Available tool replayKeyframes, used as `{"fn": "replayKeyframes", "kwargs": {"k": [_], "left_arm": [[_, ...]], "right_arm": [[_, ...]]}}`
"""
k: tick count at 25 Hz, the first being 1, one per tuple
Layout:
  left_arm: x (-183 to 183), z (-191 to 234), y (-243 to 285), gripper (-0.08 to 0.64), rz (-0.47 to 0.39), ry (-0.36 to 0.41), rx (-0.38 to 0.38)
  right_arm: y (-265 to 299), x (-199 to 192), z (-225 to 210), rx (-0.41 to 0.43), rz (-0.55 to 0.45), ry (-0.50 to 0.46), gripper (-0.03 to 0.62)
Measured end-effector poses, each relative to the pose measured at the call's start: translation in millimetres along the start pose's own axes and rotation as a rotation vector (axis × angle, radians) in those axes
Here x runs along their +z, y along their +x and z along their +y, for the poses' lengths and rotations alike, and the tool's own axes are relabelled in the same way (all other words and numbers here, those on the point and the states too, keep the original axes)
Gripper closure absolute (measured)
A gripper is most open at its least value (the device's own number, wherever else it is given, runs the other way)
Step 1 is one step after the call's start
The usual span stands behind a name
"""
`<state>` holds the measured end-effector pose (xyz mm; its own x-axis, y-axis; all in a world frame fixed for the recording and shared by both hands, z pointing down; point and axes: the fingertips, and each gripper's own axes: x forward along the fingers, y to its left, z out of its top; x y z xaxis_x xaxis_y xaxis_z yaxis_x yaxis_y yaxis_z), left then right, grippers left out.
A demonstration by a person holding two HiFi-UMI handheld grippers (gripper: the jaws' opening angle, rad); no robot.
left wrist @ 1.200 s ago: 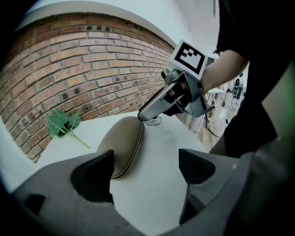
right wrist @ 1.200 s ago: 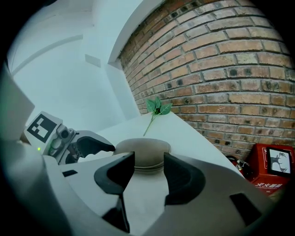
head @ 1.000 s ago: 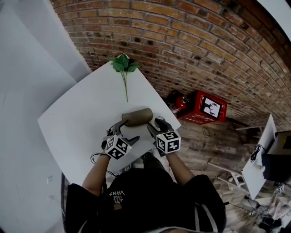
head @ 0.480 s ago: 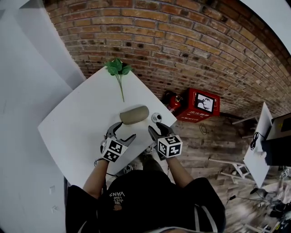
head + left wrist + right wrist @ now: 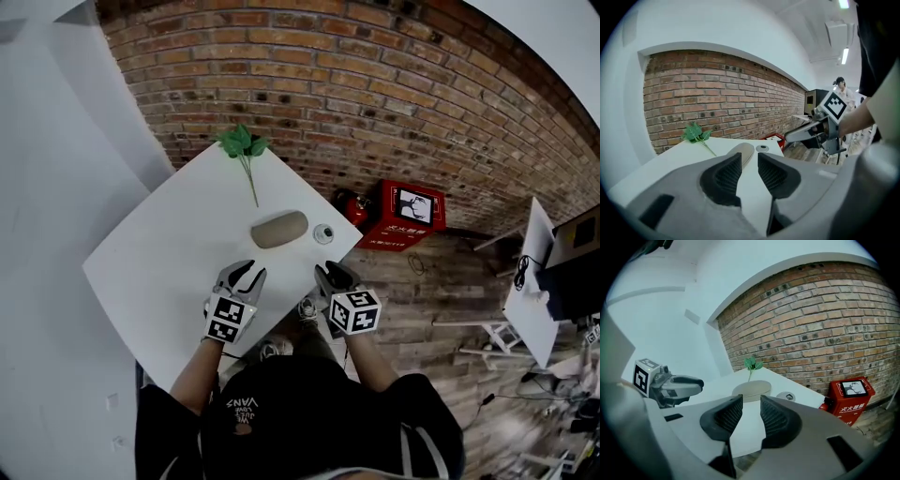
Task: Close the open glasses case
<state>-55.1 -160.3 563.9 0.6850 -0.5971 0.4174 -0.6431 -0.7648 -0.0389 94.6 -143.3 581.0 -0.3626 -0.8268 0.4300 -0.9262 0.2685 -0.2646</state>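
Head view: the glasses case (image 5: 279, 229) lies shut on the white tabletop (image 5: 169, 253), near its far right edge, with a small round disc (image 5: 323, 233) just beside it and a leafy sprig (image 5: 242, 142) at the far corner. The left hand-held gripper (image 5: 247, 273) and right hand-held gripper (image 5: 332, 273) hover on the near side of the case, apart from it. A red box (image 5: 410, 211) stands on the floor by the brick wall (image 5: 375, 84)

Left gripper view: the jaws are closing, a narrow gap left, with nothing between them; the glasses case (image 5: 745, 148) lies beyond the tips, untouched

Right gripper view: the jaws are closing, a slightly wider gap open, empty; the glasses case (image 5: 752, 390) rests ahead on the tabletop, with the sprig (image 5: 752, 364) behind it
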Motion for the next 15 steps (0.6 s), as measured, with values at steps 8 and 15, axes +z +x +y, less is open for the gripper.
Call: {"fn": "replayKeyframes", "kwargs": {"k": [8,15], "left_arm": [[2,-2,-41,0.549,-0.052,0.015,-0.009],[-11,-14,-66,0.549,-0.046,0.029,-0.040]], "right_arm": [[-30,-6,28,-0.033,-0.061,0.001,0.561],[-47,-17,48,-0.043,-0.079,-0.002,0.591]]}}
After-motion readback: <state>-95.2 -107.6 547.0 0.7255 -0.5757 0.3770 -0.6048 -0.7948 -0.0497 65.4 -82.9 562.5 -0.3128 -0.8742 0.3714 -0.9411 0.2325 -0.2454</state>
